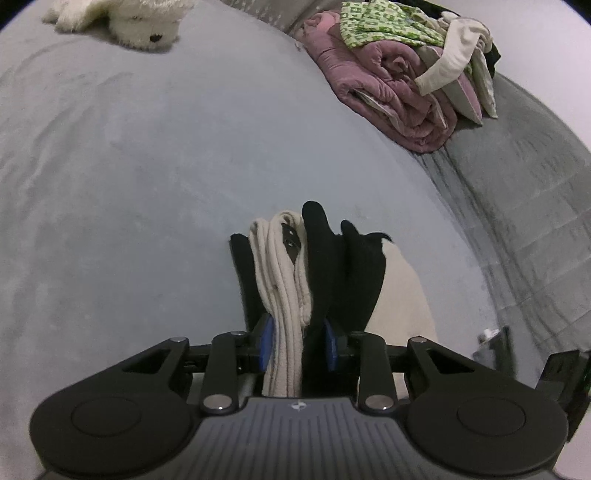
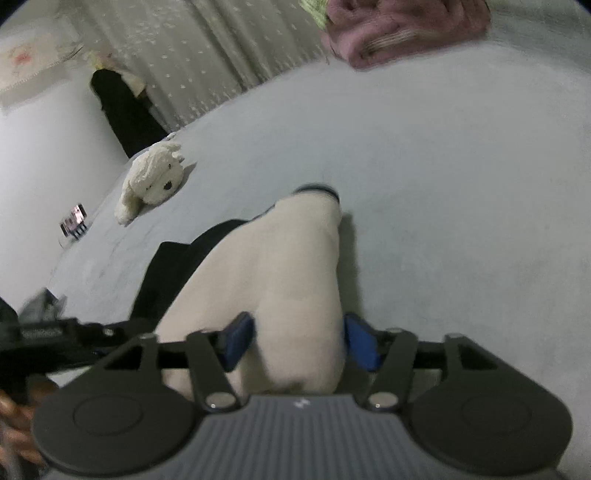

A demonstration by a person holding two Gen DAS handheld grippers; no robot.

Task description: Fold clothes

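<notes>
- A bunched cream and black garment point(image 1: 295, 280) is pinched between the blue pads point(image 1: 266, 341) of the left tool point(image 1: 297, 343); its folds stand gathered in the narrow gap and stick out ahead of the fingertips.
- The same garment point(image 2: 280, 280) is seen between the blue pads point(image 2: 238, 341) of the right tool point(image 2: 295, 343), whose jaws are spread fairly wide around a thick cream fold. Both pads appear to lie against the cloth, though blur makes a firm grip hard to judge.
- A grey bed point(image 1: 147, 184) is spread beneath and ahead of both tools.
- A white plush dog point(image 1: 125, 22) is lying far ahead and to the left of the left tool.
- A pile of clothes point(image 1: 406, 74), pink, green-patterned and pale, is heaped far ahead and to the right of the left tool.
- A lace curtain point(image 2: 207, 55) is hung beyond the bed, far ahead of the right tool.
</notes>
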